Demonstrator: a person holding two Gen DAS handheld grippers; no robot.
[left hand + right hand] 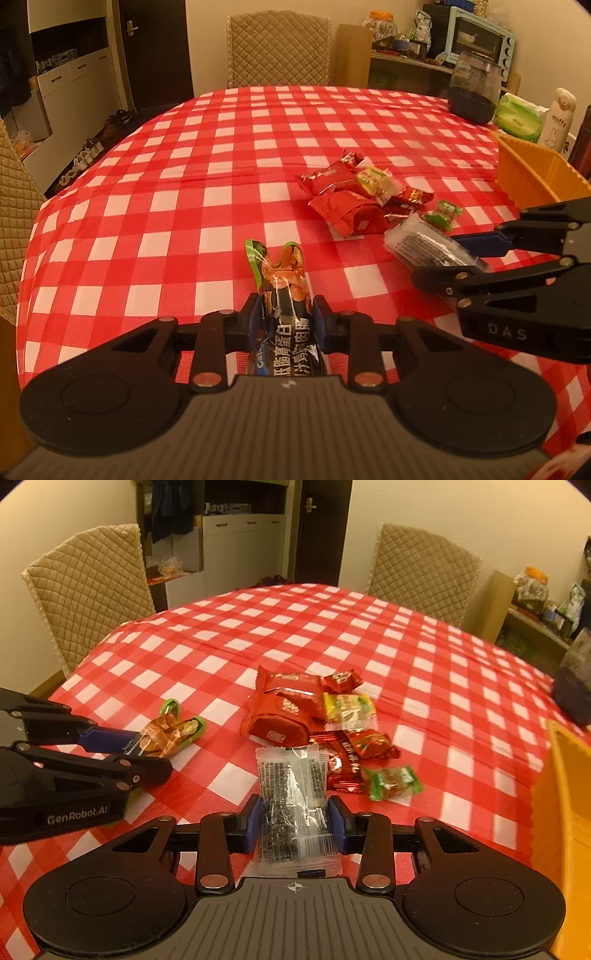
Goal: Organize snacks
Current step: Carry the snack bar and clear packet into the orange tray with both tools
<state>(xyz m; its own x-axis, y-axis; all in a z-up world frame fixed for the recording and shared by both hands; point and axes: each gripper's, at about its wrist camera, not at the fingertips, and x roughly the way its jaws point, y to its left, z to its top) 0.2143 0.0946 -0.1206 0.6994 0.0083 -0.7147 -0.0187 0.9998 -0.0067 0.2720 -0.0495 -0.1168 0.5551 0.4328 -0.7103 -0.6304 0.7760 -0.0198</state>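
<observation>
Left claw (287,321) pinching sausage packet (284,295) — right claw (295,821) pinching clear sesame packet (291,797), both between fingertips

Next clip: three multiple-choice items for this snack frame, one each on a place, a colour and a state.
1. Where is the orange basket relative to the snack pile?
A. on the pile's right
B. on its left
C. on a chair

2. What colour is the tablecloth?
A. plain blue
B. red and white check
C. green stripe

3. What are the right tongs doing?
A. hanging open
B. gripping the basket
C. shut on a clear packet

Answers:
1. A, its wall fills the right wrist view's right edge.
2. B, checks cover the table.
3. C, both pads press the packet.
</observation>
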